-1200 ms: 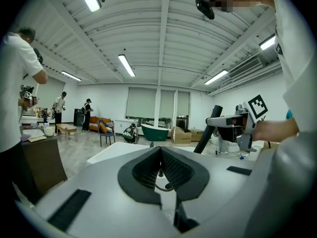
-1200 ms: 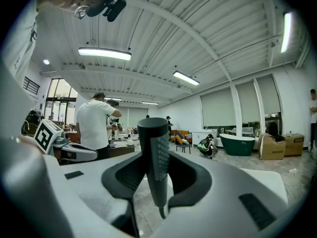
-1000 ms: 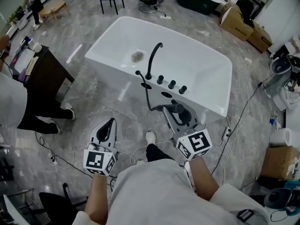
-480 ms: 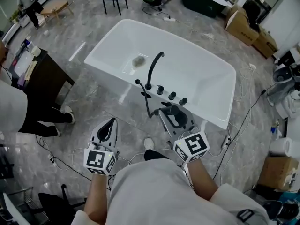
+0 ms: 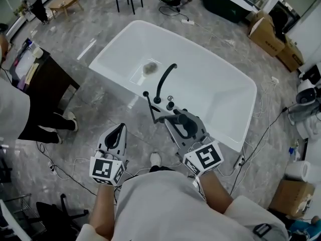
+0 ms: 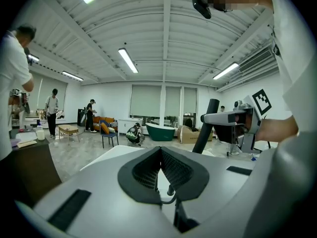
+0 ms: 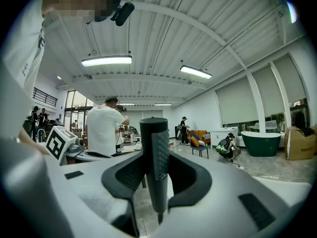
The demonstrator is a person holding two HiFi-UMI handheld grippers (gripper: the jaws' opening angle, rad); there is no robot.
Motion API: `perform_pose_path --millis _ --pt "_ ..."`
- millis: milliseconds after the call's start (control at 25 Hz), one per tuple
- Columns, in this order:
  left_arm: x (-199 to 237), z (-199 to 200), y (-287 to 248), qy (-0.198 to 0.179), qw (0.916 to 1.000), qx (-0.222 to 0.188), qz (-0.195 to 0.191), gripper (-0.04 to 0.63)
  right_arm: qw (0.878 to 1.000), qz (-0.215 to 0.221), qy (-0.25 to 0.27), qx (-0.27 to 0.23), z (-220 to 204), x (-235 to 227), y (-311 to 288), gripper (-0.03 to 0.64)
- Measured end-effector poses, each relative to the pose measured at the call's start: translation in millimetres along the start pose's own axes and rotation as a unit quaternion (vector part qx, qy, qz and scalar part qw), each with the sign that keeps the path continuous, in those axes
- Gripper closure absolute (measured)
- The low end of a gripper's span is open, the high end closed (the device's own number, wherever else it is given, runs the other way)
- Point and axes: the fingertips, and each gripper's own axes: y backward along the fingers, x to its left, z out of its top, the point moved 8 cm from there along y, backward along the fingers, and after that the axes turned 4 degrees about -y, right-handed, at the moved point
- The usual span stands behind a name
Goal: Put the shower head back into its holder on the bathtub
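One shower head (image 5: 171, 117) closer to bathtub (image 5: 218, 82)

Left hand-held gripper (image 6: 161, 149) jaws together, empty, shower head (image 6: 211, 108) at right

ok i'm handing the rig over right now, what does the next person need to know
Left gripper: shut, empty, low over the floor short of the tub.
Right gripper: shut on the shower head, at the bathtub near rim, beside the black faucet.
Done: shower head is in hand at the tub.
Left: seat it in its holder on that rim, then release. The holder is not clearly visible.
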Motion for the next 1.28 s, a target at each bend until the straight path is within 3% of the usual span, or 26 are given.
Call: perform_pose_path --millis 320,880,1280 --pt "3.5 0.8 -20.1 -0.002 0.9999 0.012 0.009 0.583 1.000 0.023 -0.002 -0.003 1.7 -21.5 -21.9 0.471" --pt "22.1 2.5 -40.3 0.001 0.9999 0.011 0.003 0.583 1.000 0.008 -0.001 0.000 4.2 -36.9 -41.3 0.471" --pt "71.5 3.9 -79.5 -0.009 0.9988 0.009 -0.048 0.583 0.999 -0.034 -0.002 -0.002 7.1 -38.9 -77.9 0.471"
